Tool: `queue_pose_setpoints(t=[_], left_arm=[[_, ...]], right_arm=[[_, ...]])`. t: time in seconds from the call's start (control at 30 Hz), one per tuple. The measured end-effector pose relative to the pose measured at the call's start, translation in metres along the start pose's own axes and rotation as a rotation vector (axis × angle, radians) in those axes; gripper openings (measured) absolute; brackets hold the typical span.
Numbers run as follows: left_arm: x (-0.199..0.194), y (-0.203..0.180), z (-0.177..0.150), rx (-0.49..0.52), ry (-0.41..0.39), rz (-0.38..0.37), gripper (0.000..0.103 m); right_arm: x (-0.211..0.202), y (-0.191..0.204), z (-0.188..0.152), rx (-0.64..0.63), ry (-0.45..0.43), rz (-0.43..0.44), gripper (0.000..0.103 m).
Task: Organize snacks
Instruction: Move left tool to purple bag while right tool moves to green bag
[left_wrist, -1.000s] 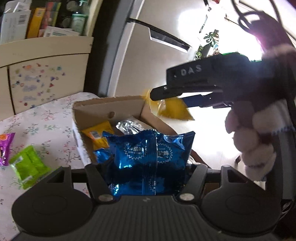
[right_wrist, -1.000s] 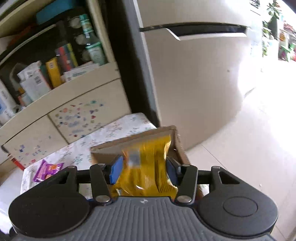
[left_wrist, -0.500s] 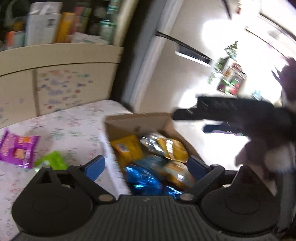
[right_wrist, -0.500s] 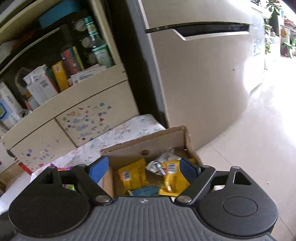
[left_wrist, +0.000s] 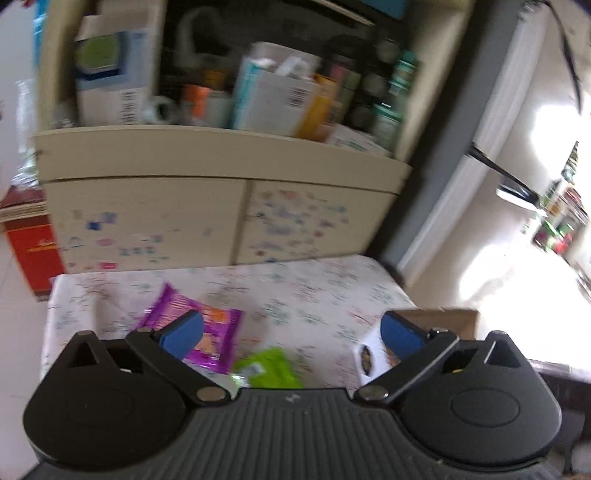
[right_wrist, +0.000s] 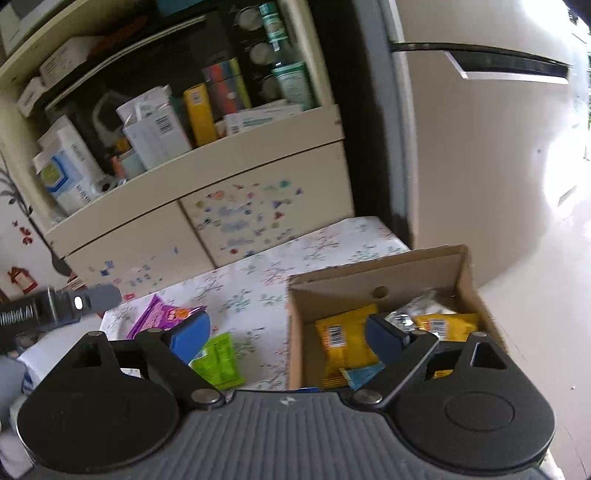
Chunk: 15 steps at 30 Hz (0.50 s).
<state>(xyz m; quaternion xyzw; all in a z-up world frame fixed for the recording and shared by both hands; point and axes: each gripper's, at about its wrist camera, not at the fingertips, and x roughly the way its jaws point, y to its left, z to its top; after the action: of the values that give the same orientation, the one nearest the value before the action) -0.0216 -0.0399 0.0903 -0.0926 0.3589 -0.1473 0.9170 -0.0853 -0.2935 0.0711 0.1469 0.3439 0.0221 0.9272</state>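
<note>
Both grippers are opening wide, and nothing is sitting between the blue pads of either one. The left gripper (left_wrist: 291, 334) is pointing down at the table (left_wrist: 317, 291) with the flowery cloth, where two snacks are waiting: a purple packet (left_wrist: 212, 334) and a green packet (left_wrist: 267, 371). They are lying near each other but not stacked, and the purple one is partly hiding behind the left blue pad. The right gripper (right_wrist: 286, 338) is hanging over the near edge of the cardboard box (right_wrist: 373, 275), which is sitting at the right end of the table. Inside the box a yellow packet (right_wrist: 343, 345), another yellow one (right_wrist: 445, 325), a shiny silver one (right_wrist: 413, 314) and a bit of a blue one are already lying. So the job now looks like going for the two snacks left on the cloth. To do it well, each gripper should be coming down with one pad on each side of a packet, not on top of it. The packets are thin and puffy, so squeezing the middle gently is best, or they may slip or pop. The green one is closest to the box, so it seems the easy one for the right gripper. The left one could be taking the purple packet, so the two do not bump. The left picture is blurry, so small details there are hard to tell.
</note>
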Motion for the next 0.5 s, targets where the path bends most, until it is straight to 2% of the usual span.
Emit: queue_pose_setpoints(t=[0.2, 0.5], left_arm=[[0.008, 0.034, 0.009, -0.079, 0.014, 0.089, 0.102], [0.047, 0.078, 0.008, -0.193, 0.08, 0.19, 0.102]], right_arm=[[0.015, 0.021, -0.004, -0.038, 0.031, 0.036, 0.094], [0.049, 0.052, -0.014, -0.089, 0.105, 0.073, 0.094]])
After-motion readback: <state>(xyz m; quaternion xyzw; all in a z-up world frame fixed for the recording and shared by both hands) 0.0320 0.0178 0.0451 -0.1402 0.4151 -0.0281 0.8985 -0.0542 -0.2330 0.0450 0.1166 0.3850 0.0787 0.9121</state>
